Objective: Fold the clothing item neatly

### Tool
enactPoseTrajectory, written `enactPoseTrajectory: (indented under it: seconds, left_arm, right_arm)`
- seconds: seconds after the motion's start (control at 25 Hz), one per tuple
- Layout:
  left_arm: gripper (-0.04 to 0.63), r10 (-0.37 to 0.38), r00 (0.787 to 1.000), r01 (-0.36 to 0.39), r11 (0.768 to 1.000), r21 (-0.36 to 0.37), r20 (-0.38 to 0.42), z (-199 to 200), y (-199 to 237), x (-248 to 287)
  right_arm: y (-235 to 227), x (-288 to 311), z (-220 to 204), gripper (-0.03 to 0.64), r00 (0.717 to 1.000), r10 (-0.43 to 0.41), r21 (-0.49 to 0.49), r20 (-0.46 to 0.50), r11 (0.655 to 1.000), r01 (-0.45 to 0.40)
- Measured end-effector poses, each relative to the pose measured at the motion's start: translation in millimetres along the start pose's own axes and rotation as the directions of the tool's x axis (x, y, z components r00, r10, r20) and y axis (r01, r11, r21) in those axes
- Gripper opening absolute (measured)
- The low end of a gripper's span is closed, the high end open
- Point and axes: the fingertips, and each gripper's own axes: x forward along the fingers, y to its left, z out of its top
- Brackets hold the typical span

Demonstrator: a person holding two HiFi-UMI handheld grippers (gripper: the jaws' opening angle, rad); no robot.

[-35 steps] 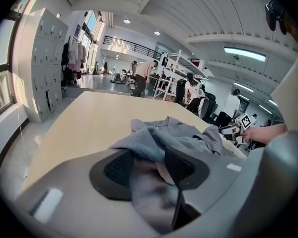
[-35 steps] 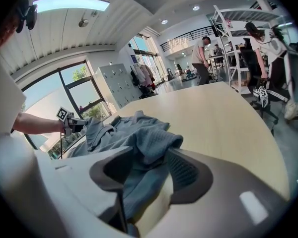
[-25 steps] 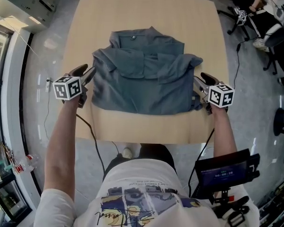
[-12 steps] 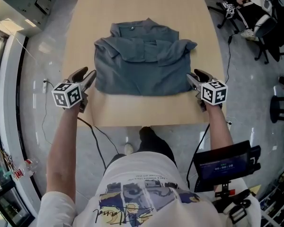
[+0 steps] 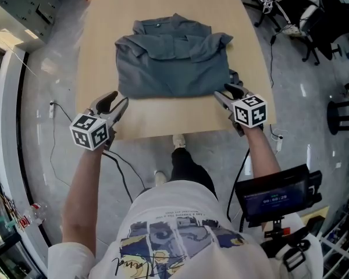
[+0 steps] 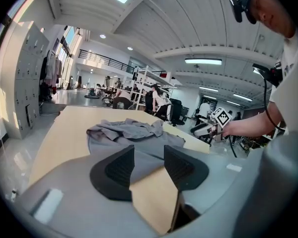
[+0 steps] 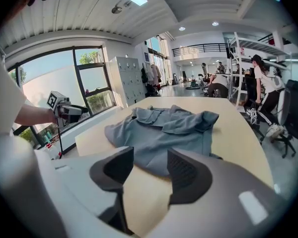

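Note:
A grey-blue shirt (image 5: 171, 57) lies folded into a rough rectangle on the tan table (image 5: 163, 121), collar at the far end. My left gripper (image 5: 117, 102) hovers at the table's near left edge, well clear of the shirt's hem. Its jaws are open with nothing between them and have just been closing slightly. My right gripper (image 5: 225, 92) is just below the shirt's near right corner, open and empty. In the left gripper view the shirt (image 6: 134, 133) lies beyond the pads (image 6: 120, 168). The right gripper view shows the shirt (image 7: 164, 128) ahead of its pads (image 7: 183, 171).
Office chairs (image 5: 320, 22) and seated people are at the far right. A screen device (image 5: 276, 193) hangs at the person's right hip. A cable (image 5: 122, 167) trails on the floor under the table's near edge. A window wall runs along the left.
Both grippers have drawn back from the shirt's near corners toward the table's near edge and risen. The shirt keeps its shape on the table.

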Motion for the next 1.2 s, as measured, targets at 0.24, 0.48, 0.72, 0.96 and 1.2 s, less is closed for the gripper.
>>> enactPoseTrajectory:
  seconds: [0.24, 0.48, 0.72, 0.96, 1.2]
  left_arm:
    - [0.175, -0.068, 0.998, 0.068, 0.997, 0.037, 0.008, -21, -54, -41]
    - [0.016, -0.125, 0.992, 0.124, 0.991, 0.058, 0.013, -48, -103, -102]
    - [0.006, -0.189, 0.982, 0.190, 0.980, 0.055, -0.018, -71, -136, -135]
    - [0.006, -0.199, 0.980, 0.200, 0.979, 0.035, -0.027, -75, -147, -135]
    - [0.006, -0.199, 0.980, 0.200, 0.978, 0.057, -0.017, -75, -166, -146]
  right_arm:
    - [64, -23, -17, 0.200, 1.000, 0.018, -0.032, 0.008, 0.999, -0.018]
    - [153, -61, -29, 0.074, 0.998, 0.054, -0.095, 0.041, 0.994, -0.050]
    - [208, -81, -42, 0.003, 0.995, 0.085, -0.113, 0.058, 0.991, -0.078]
    - [226, -84, -50, 0.003, 0.993, 0.099, -0.122, 0.063, 0.988, -0.091]
    - [254, -94, -57, 0.003, 0.990, 0.132, -0.173, 0.057, 0.978, -0.121]
